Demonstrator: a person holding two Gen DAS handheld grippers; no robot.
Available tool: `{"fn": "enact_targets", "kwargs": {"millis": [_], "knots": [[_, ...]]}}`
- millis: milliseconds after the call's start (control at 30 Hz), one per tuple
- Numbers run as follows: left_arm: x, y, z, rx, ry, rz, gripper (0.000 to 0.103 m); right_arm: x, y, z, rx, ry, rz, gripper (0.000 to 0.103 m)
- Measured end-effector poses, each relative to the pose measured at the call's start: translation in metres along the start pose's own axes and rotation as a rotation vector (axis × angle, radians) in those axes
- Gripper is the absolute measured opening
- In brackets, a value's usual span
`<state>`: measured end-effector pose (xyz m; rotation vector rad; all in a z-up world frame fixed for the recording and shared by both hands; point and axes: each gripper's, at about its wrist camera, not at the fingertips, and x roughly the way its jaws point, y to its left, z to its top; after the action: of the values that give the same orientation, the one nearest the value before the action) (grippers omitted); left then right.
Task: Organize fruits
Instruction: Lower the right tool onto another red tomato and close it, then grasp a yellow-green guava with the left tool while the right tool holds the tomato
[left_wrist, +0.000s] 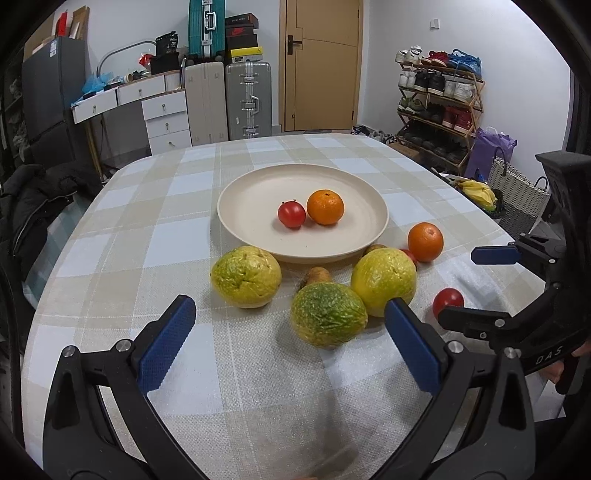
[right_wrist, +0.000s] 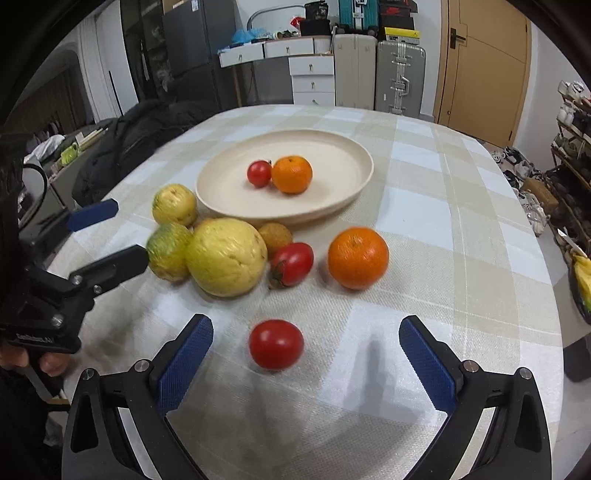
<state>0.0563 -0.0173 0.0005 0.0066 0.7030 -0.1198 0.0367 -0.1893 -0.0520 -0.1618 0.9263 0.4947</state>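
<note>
A cream plate (left_wrist: 258, 192) (right_wrist: 229, 181) holds a small tomato (left_wrist: 291, 214) (right_wrist: 259, 173) and an orange (left_wrist: 325, 206) (right_wrist: 291, 174). In front of it on the table lie three yellow-green fruits, the nearest greenish one (left_wrist: 328, 314) (right_wrist: 168, 251), a second orange (left_wrist: 425, 236) (right_wrist: 358, 257), a brown fruit (right_wrist: 275, 235) and two tomatoes (right_wrist: 291, 264) (right_wrist: 276, 344). My left gripper (left_wrist: 290, 343) is open and empty, just short of the greenish fruit. My right gripper (right_wrist: 304, 354) is open, with the near tomato between its fingers, not gripped.
The table has a checked cloth (left_wrist: 147, 229). Behind it stand suitcases (left_wrist: 247, 99), white drawers (left_wrist: 166, 118), a door (left_wrist: 321, 62) and a shoe rack (left_wrist: 439, 103). A dark coat (right_wrist: 147, 140) lies at the table's left edge.
</note>
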Motion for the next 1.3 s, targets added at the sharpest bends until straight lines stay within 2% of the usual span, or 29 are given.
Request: {"fn": "enact_targets", "kwargs": {"millis": [300, 467, 600, 733, 833, 1000, 1100, 1167, 1300], "knots": [[0.01, 0.002, -0.001, 0.001, 0.037, -0.005, 0.102, 0.005, 0.002, -0.008, -0.038, 0.043, 0.034, 0.1], [0.014, 0.001, -0.002, 0.005, 0.055, -0.015, 0.102, 0.005, 0.004, -0.009, -0.045, 0.059, 0.069, 0.081], [0.017, -0.002, -0.003, 0.013, 0.071, -0.021, 0.102, 0.005, 0.004, -0.011, -0.051, 0.066, 0.088, 0.075], [0.018, -0.004, -0.004, 0.026, 0.081, -0.035, 0.102, 0.004, 0.008, -0.012, -0.07, 0.069, 0.101, 0.059], [0.02, -0.006, -0.005, 0.034, 0.097, -0.04, 0.102, 0.003, 0.011, -0.013, -0.081, 0.07, 0.119, 0.057], [0.025, -0.006, -0.008, 0.023, 0.115, -0.069, 0.1, 0.004, 0.015, -0.013, -0.101, 0.068, 0.12, 0.046], [0.027, -0.005, -0.009, 0.006, 0.123, -0.082, 0.094, 0.004, 0.012, -0.012, -0.088, 0.064, 0.122, 0.04], [0.03, -0.004, -0.01, -0.009, 0.134, -0.089, 0.083, 0.004, 0.011, -0.012, -0.08, 0.061, 0.123, 0.035], [0.035, -0.002, -0.011, -0.047, 0.154, -0.126, 0.072, 0.004, 0.009, -0.011, -0.072, 0.059, 0.124, 0.032]]}}
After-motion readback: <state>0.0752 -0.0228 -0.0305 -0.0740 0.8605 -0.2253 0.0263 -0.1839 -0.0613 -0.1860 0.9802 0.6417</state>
